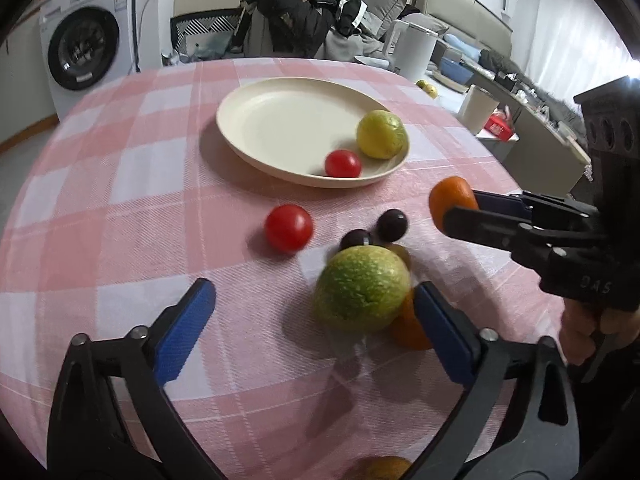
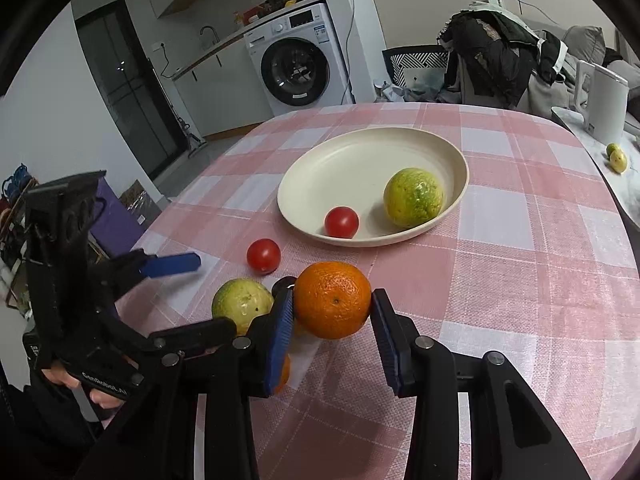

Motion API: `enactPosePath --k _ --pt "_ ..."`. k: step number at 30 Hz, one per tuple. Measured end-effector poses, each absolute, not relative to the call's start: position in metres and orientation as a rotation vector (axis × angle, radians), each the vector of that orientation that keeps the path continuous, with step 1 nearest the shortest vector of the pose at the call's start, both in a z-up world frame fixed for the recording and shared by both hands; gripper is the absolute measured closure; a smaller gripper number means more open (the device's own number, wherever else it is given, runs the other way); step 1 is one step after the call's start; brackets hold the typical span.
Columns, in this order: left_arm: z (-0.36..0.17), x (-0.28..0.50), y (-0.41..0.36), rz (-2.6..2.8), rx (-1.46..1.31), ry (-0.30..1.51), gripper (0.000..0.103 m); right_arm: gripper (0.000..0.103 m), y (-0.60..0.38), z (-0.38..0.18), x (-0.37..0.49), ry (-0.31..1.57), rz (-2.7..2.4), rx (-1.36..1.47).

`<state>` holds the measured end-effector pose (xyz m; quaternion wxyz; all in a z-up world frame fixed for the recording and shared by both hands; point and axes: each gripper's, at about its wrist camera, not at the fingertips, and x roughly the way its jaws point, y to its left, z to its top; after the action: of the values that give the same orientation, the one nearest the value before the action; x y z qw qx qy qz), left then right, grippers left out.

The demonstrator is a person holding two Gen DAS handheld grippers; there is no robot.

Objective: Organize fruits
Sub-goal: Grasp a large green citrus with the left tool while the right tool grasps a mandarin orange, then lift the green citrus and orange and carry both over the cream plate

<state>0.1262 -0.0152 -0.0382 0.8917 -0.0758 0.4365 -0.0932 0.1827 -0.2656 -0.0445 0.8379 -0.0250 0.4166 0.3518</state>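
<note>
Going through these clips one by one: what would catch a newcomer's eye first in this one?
The bright orange, pinched between the right gripper's blue fingers and lifted above the pink checked tablecloth, stands out most. Behind it, the cream plate already holds a yellow-green fruit and a small red tomato. The left gripper is open around another green fruit, near a loose tomato.

**Colours on the table**

Pink-and-white checked tablecloth (image 2: 520,280); cream plate (image 2: 344,160) holding a yellow-green mottled fruit (image 2: 413,197) and red tomato (image 2: 341,222). Bright orange (image 2: 332,300) between blue pads (image 2: 282,332). Dark purple grapes (image 1: 392,225). White washing machine (image 2: 298,60).
</note>
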Motion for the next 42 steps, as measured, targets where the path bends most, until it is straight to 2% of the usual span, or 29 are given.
enactPosePath --k 2,6,8,10,42 --pt "-0.041 0.128 -0.017 -0.233 -0.192 0.922 0.020 0.063 -0.268 -0.043 0.183 0.868 0.730 -0.047" --pt "-0.045 0.130 -0.015 -0.271 -0.264 0.935 0.032 0.063 -0.272 -0.041 0.184 0.859 0.720 -0.029" --pt "-0.047 0.131 -0.013 -0.302 -0.309 0.938 0.045 0.063 -0.273 -0.041 0.185 0.859 0.717 -0.023" --pt "-0.048 0.132 -0.011 -0.318 -0.334 0.943 0.053 0.063 -0.275 -0.040 0.185 0.852 0.714 -0.016" --pt "-0.037 0.122 -0.007 -0.306 -0.279 0.890 0.057 0.063 -0.285 -0.042 0.191 0.869 0.666 0.007"
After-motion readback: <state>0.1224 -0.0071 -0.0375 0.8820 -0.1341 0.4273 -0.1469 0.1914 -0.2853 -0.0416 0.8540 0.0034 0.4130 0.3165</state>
